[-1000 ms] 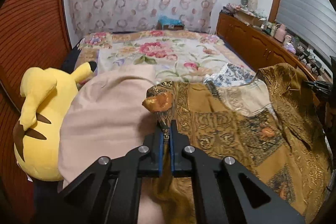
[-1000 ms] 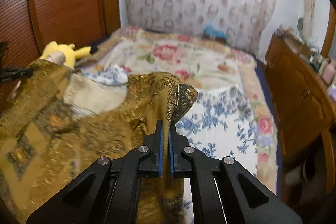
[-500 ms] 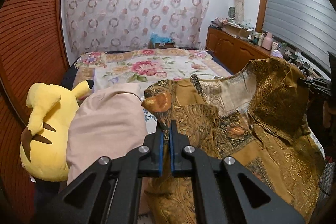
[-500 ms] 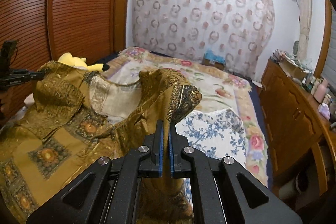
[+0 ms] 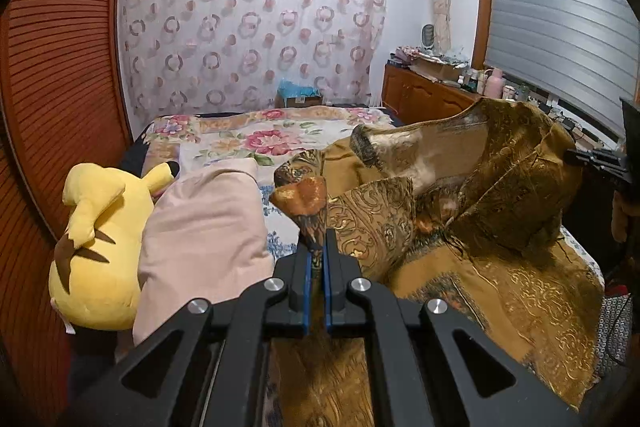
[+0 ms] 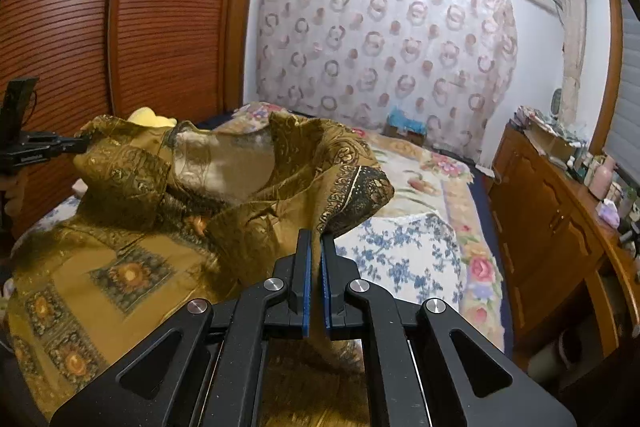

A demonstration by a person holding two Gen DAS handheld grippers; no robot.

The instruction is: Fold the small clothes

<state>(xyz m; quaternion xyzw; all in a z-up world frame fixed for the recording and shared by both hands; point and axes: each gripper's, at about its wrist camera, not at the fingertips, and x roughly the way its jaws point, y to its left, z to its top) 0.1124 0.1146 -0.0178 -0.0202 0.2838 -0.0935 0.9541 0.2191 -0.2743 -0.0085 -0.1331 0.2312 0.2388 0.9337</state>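
Note:
A golden-brown patterned garment (image 5: 472, 239) hangs lifted above the bed, stretched between my two grippers. My left gripper (image 5: 316, 247) is shut on one gathered edge of it, an orange-brown tuft sticking up from the blue pads. My right gripper (image 6: 315, 247) is shut on the opposite edge with its dark border, and the garment (image 6: 132, 227) sags away to the left. Each view shows the other gripper at its side: the right gripper (image 5: 592, 163) at the far right, the left gripper (image 6: 52, 147) at the far left. The garment's pale lining faces up in the middle.
A yellow plush toy (image 5: 100, 247) and a pink pillow (image 5: 200, 231) lie at the left of the floral bed (image 5: 240, 139). A blue-flowered cloth (image 6: 404, 251) lies under the garment. A wooden cabinet (image 6: 552, 227) with clutter runs along the right. Slatted wardrobe doors (image 6: 120, 27) stand left.
Both grippers have risen and pulled back with the garment, lifting it off the bed so it drapes higher. More of the far wall and the air conditioner now shows.

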